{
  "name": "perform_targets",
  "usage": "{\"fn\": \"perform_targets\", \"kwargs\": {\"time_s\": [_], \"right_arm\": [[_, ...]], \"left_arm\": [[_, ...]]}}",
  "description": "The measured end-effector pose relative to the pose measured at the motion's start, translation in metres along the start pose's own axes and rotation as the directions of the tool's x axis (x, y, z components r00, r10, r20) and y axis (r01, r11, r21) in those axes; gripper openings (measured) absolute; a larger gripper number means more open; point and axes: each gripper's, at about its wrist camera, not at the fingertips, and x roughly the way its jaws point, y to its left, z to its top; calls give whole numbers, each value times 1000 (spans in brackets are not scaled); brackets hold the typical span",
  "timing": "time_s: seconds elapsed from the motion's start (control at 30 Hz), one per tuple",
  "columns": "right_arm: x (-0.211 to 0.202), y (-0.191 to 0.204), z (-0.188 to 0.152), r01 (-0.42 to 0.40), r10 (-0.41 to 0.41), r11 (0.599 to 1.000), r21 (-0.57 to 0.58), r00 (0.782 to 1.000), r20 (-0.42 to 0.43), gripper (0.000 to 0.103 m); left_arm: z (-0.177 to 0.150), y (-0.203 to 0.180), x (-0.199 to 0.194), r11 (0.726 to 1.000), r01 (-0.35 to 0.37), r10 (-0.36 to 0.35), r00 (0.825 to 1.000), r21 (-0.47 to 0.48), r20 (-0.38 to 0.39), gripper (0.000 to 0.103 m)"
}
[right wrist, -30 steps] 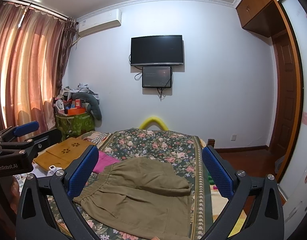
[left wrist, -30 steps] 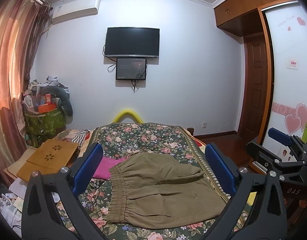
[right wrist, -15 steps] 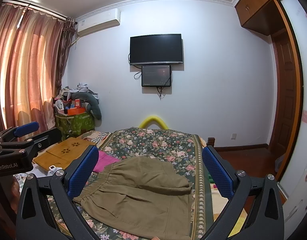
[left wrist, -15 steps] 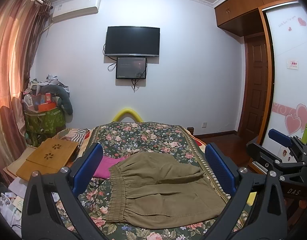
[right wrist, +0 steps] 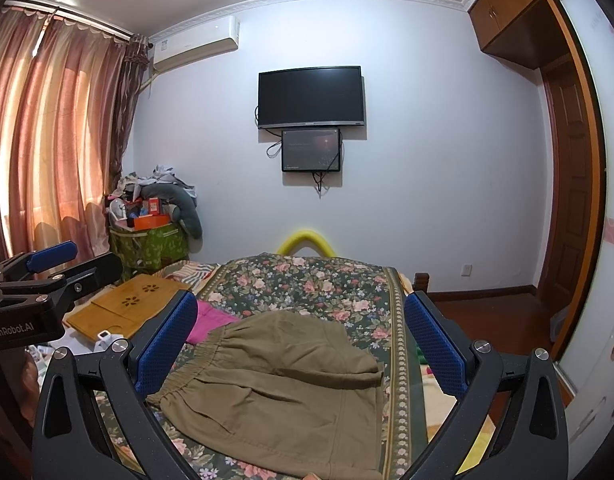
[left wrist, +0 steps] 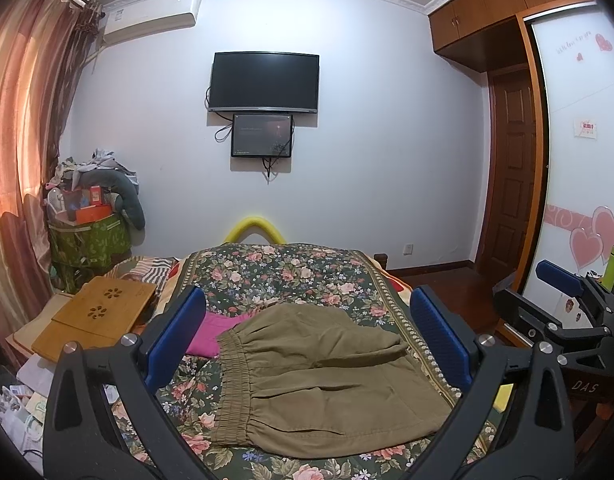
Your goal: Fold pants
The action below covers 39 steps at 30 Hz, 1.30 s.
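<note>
At the bottom of the left wrist view the left gripper (left wrist: 307, 344) stands spread wide and empty, its black arms ending in ribbed blue pads (left wrist: 177, 336) that frame the cloth without touching it; the right gripper (right wrist: 301, 346) is likewise wide and empty at the bottom of its own view, so both seem held back and level above the bed, ready to come down rather than at work.

Between the pads, in the lower middle of both frames, lie the khaki pants (left wrist: 323, 376); they rest on the floral bedspread (left wrist: 283, 272), already doubled into a compact block, the gathered elastic waistband (left wrist: 231, 384) running down the left edge and a soft crease crossing the middle; the weave looks matte and limp, likely to slump when lifted; I judge at least one fold is done.

Just behind the waistband a magenta cloth (left wrist: 217, 330) lies flat; at mid left a slatted bamboo lap tray (left wrist: 99, 316) sits tilted beside the bed.

Farther back, a yellow foam arch (left wrist: 255, 228) rises at the bed's far end; upper centre, a glossy black television (left wrist: 265, 82) hangs on the pale wall.
</note>
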Motion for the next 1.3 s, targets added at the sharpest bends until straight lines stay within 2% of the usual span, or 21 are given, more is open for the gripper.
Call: {"fn": "perform_targets", "kwargs": {"time_s": [0.27, 0.47, 0.67, 0.83, 0.93, 1.07, 1.13, 1.17, 1.23, 1.27, 1.3], "right_arm": [[4, -2, -5, 3, -3, 1000, 6, 1000, -16, 103], [15, -12, -12, 22, -21, 999, 24, 998, -56, 103], [46, -31, -32, 56, -47, 997, 56, 987, -154, 103], [81, -50, -54, 99, -89, 995, 28, 963, -256, 103], [104, -62, -66, 98, -91, 995, 7, 944, -317, 103], [134, -79, -84, 73, -62, 997, 13, 913, -403, 101], [152, -88, -95, 52, -37, 998, 20, 887, -461, 91], [160, -92, -99, 46, -29, 999, 24, 874, -485, 89], [174, -101, -108, 27, 2, 999, 47, 845, -534, 82], [181, -106, -112, 18, 20, 998, 62, 829, -559, 80], [185, -109, -115, 17, 28, 997, 73, 818, -575, 75]], "left_arm": [[-1, -1, 3, 1000, -2, 2, 1000, 4, -8, 103], [-5, -2, 19, 1000, -5, 6, 999, 13, -43, 103], [-17, 7, 57, 1000, -2, 3, 991, 2, -133, 103], [-34, 25, 103, 1000, -1, -6, 970, -27, -245, 102], [-46, 38, 139, 999, -29, 20, 947, -25, -321, 97], [-64, 60, 186, 998, -54, 43, 908, -15, -416, 93], [-75, 72, 209, 998, -66, 57, 884, -1, -465, 91], [-82, 80, 224, 998, -69, 61, 865, 2, -498, 90], [-90, 90, 243, 998, -65, 50, 838, -8, -543, 88], [-96, 98, 257, 998, -65, 41, 816, -20, -576, 88], [-100, 102, 264, 998, -65, 39, 805, -24, -592, 87]]}}
